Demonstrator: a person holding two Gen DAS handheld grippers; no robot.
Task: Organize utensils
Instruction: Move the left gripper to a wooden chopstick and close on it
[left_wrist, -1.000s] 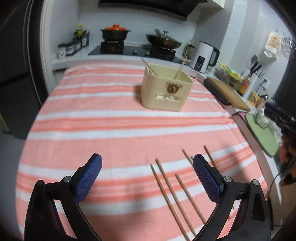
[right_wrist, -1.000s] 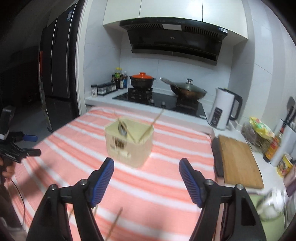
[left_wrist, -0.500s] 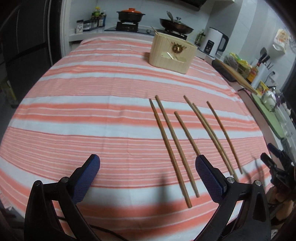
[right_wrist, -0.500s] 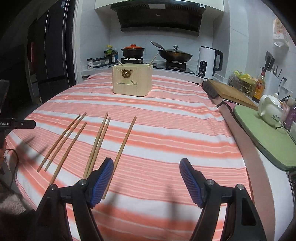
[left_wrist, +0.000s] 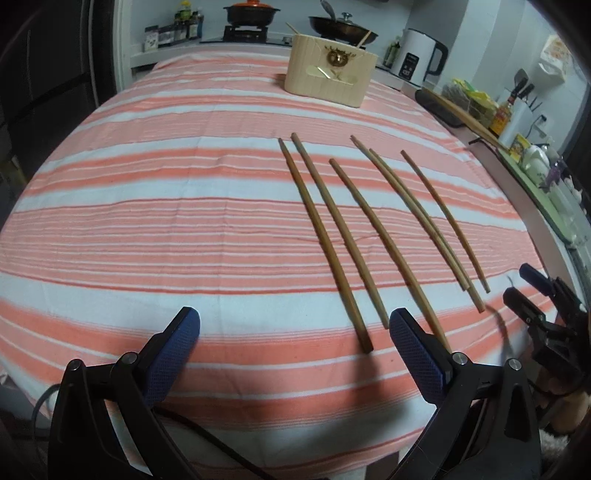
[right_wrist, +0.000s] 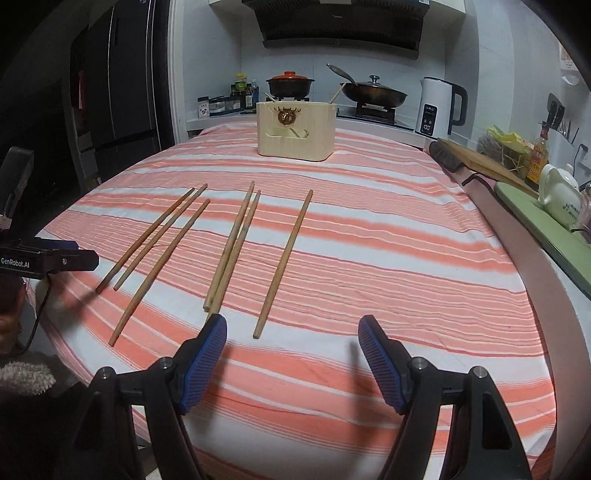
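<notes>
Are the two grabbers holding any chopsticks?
No. The left gripper and right gripper are both open and empty; the chopsticks lie on the tablecloth.

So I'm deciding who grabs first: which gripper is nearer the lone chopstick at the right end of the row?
Right. The right gripper is open just short of the lone chopstick's near tip; the left gripper is open by the row's other end.

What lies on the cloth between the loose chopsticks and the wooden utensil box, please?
Nothing: in both wrist views only bare striped tablecloth separates the six chopsticks from the utensil box.
</notes>
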